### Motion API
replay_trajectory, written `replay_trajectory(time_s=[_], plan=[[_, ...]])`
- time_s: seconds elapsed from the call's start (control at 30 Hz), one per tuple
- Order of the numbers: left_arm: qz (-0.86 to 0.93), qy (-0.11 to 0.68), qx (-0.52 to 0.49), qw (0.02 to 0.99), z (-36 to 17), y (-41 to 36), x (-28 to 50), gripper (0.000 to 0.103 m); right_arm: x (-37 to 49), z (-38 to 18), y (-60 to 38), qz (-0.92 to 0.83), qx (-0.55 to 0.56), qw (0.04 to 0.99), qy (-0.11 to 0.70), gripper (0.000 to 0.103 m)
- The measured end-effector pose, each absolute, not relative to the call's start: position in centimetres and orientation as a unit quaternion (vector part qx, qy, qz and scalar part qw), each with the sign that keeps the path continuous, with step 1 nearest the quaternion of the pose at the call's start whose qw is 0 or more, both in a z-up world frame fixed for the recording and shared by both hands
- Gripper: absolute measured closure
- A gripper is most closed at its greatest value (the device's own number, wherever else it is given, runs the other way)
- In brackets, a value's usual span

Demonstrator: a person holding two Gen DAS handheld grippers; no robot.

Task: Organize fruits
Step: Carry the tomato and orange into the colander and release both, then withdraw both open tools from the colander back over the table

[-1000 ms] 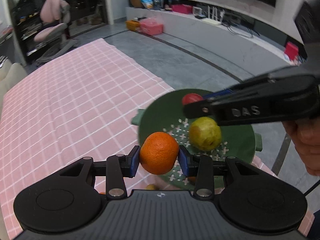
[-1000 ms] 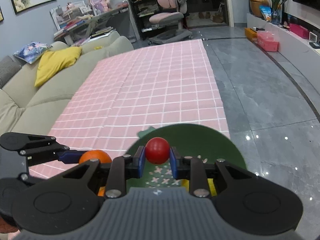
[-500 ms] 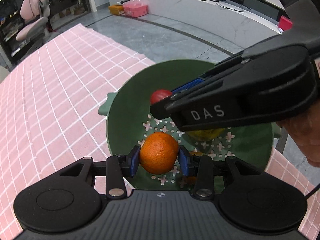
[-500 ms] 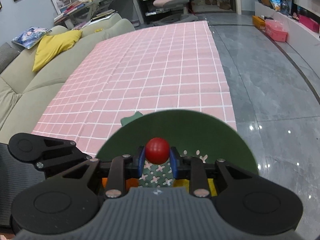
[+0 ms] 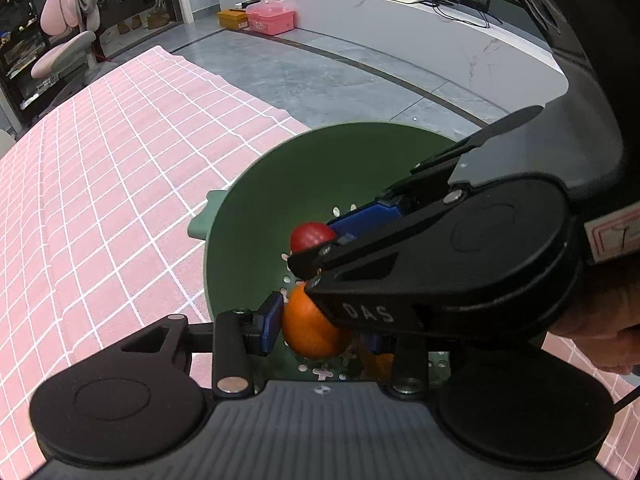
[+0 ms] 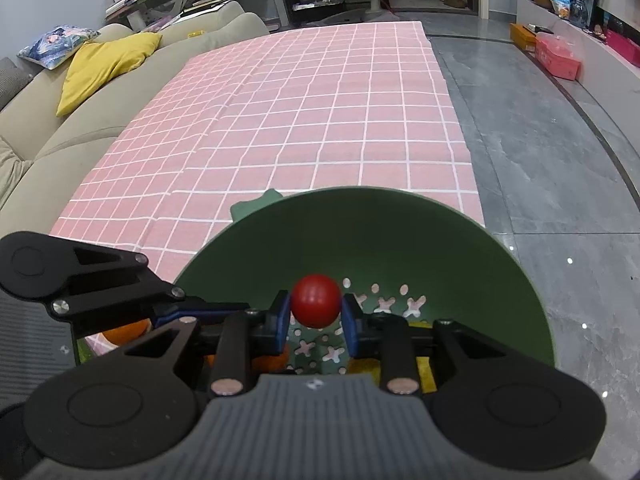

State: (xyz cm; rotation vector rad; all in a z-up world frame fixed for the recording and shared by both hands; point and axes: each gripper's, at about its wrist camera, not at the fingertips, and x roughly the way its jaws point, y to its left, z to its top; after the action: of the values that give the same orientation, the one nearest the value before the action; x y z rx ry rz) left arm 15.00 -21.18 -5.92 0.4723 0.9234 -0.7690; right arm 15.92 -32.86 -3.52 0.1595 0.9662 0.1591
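A green colander bowl (image 5: 256, 208) with cross-shaped holes sits at the near corner of the pink checked tablecloth; it also shows in the right wrist view (image 6: 460, 240). My left gripper (image 5: 320, 330) is shut on an orange (image 5: 308, 330) low inside the bowl. My right gripper (image 6: 316, 314) is shut on a small red fruit (image 6: 316, 306) over the bowl's floor; in the left wrist view it crosses above the orange with the red fruit (image 5: 310, 236). A yellow-green fruit (image 6: 424, 368) lies in the bowl, mostly hidden. Another orange piece (image 6: 124, 330) shows under the left gripper's fingers (image 6: 200, 308).
The pink tablecloth (image 6: 300, 120) stretches far ahead. A beige sofa (image 6: 60, 136) with a yellow cushion (image 6: 108, 64) runs along its left. Grey floor (image 6: 540, 140) lies to the right, with a pink box (image 5: 270, 22) by the white ledge. A pink chair (image 5: 68, 36) stands beyond.
Both grippers have moved down and forward into the bowl with their fruits. The right gripper now covers the yellow-green fruit and part of the orange in the left wrist view.
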Motion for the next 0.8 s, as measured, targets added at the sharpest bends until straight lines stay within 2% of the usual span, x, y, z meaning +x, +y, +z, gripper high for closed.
replay_trajectory(time_s=[0.03, 0.07, 0.1, 0.33, 0.57, 0.8], plan=[[-0.355, 0.426, 0.221, 0.803, -5.8, -21.1, 15.0, 0.049, 15.9, -3.5, -32.9, 0.077, 0.077, 0.88, 0.463, 0.069], [-0.35, 0.422, 0.222, 0.806, -5.5, -21.1, 14.9, 0.039, 15.8, -3.3, -32.8, 0.076, 0.077, 0.881, 0.461, 0.063], [-0.348, 0.42, 0.22, 0.809, -5.2, -21.0, 14.9, 0.032, 15.8, -3.1, -32.9, 0.074, 0.078, 0.883, 0.458, 0.063], [-0.33, 0.405, 0.165, 0.836, -1.4, -17.5, 14.8, 0.032, 15.3, -0.7, -34.1, 0.066, 0.117, 0.893, 0.43, 0.063], [-0.27, 0.412, 0.043, 0.869, 1.6, -9.5, 14.4, 0.032, 13.8, 1.7, -33.4, 0.075, 0.133, 0.903, 0.402, 0.063], [-0.219, 0.412, 0.05, 0.883, 1.5, -3.5, 11.3, 0.032, 10.8, 3.1, -30.3, 0.112, 0.105, 0.91, 0.386, 0.063]])
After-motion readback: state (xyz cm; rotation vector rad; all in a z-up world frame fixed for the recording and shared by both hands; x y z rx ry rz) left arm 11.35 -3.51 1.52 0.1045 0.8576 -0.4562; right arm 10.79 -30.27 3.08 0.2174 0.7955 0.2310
